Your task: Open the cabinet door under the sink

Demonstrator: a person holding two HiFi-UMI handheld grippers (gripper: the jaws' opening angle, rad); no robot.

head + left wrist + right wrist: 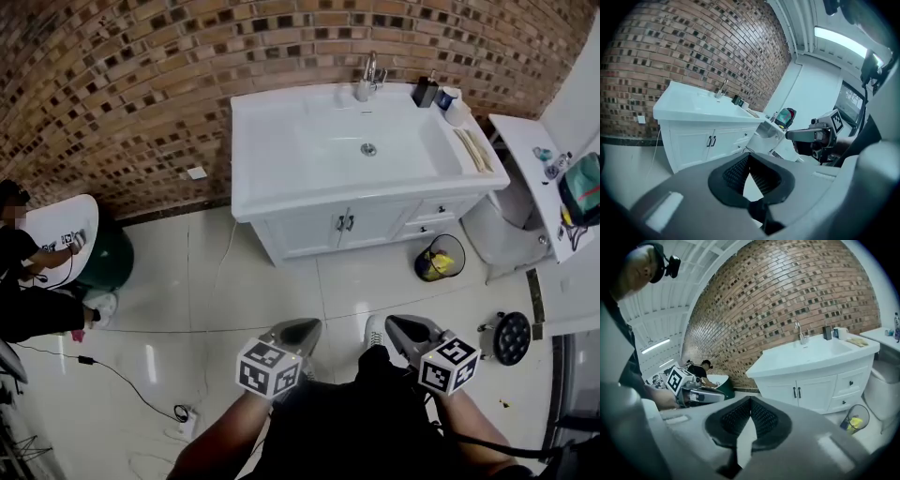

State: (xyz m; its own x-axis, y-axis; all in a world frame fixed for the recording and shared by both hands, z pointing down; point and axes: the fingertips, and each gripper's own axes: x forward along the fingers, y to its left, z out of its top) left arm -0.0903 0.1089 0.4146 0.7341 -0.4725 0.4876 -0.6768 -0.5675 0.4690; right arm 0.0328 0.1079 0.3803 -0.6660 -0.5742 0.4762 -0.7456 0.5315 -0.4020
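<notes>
The white vanity point(281, 178) stands against the brick wall. Both cabinet doors point(319, 230) under its sink point(361, 145) are closed, and their two dark handles point(345, 223) sit side by side at the centre seam. My left gripper point(305, 325) and right gripper point(394, 323) hover low in the head view, well short of the cabinet, both shut and empty. The left gripper view shows my left gripper point(749, 155) with the handles point(712, 141) far off. The right gripper view shows my right gripper point(750, 399) pointing toward the handles point(796, 392).
A wire bin point(439, 258) with yellow trash stands on the floor right of the cabinet, next to a toilet point(502, 220). A seated person point(23, 281) and a green tub point(105, 258) are at the left. A cable and power strip point(186, 420) lie on the tiles.
</notes>
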